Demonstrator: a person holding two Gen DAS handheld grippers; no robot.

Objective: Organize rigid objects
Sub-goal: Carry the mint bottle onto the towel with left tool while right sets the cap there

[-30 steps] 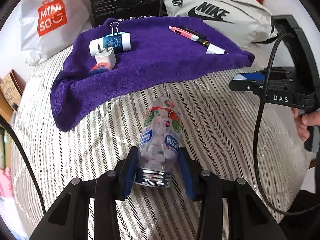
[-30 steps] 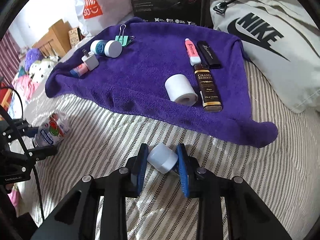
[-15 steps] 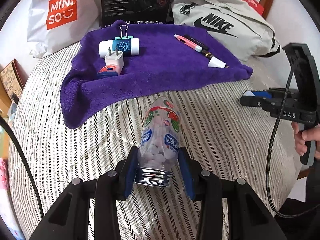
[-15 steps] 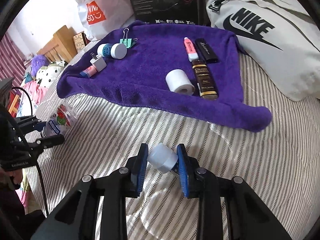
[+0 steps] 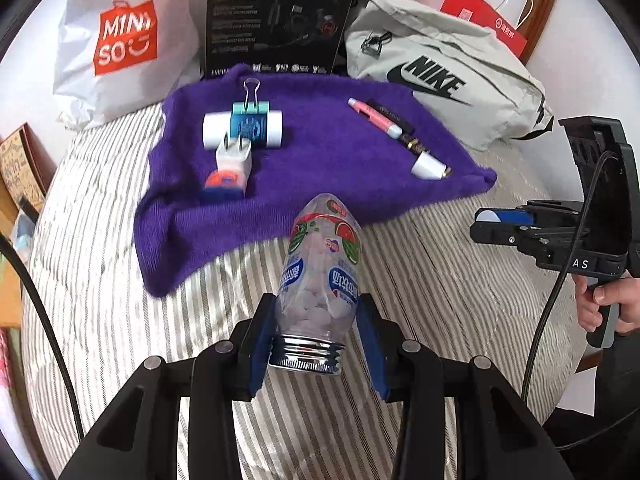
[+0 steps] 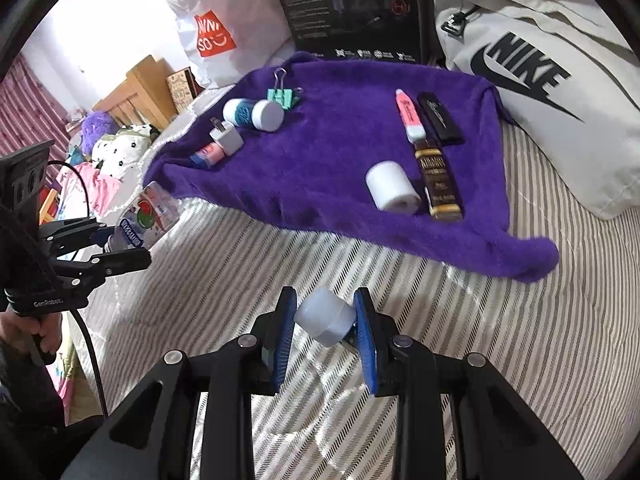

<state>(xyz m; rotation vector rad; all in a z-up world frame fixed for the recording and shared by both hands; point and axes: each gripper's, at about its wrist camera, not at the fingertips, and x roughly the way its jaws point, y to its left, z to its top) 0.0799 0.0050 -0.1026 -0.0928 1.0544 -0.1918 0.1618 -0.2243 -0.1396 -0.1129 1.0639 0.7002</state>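
Note:
My left gripper (image 5: 318,308) is shut on a clear candy bottle (image 5: 320,264) of white tablets, its bare threaded neck toward the camera, held above the striped bedcover (image 5: 420,280). The right gripper (image 6: 325,304) is shut on a pale round cap (image 6: 326,316). Ahead lies a purple towel (image 6: 328,152) with a white-and-blue bottle (image 5: 242,130), a binder clip (image 5: 251,98), a white charger plug (image 5: 234,156), a pink highlighter (image 6: 408,114), a white roll (image 6: 392,188) and a brown box (image 6: 438,184). Each gripper shows in the other's view, at the sides.
Behind the towel stand a white Miniso bag (image 5: 120,40), a black carton (image 5: 280,16) and a grey Nike bag (image 5: 440,76). A hand (image 5: 604,304) and a cable (image 5: 552,300) are at the right. Wooden furniture (image 6: 136,96) and soft toys lie beyond the bed's left edge.
Both grippers have risen a little above the bedcover with the bottle and the cap still held. The left gripper has rolled slightly. Nothing on the towel has moved.

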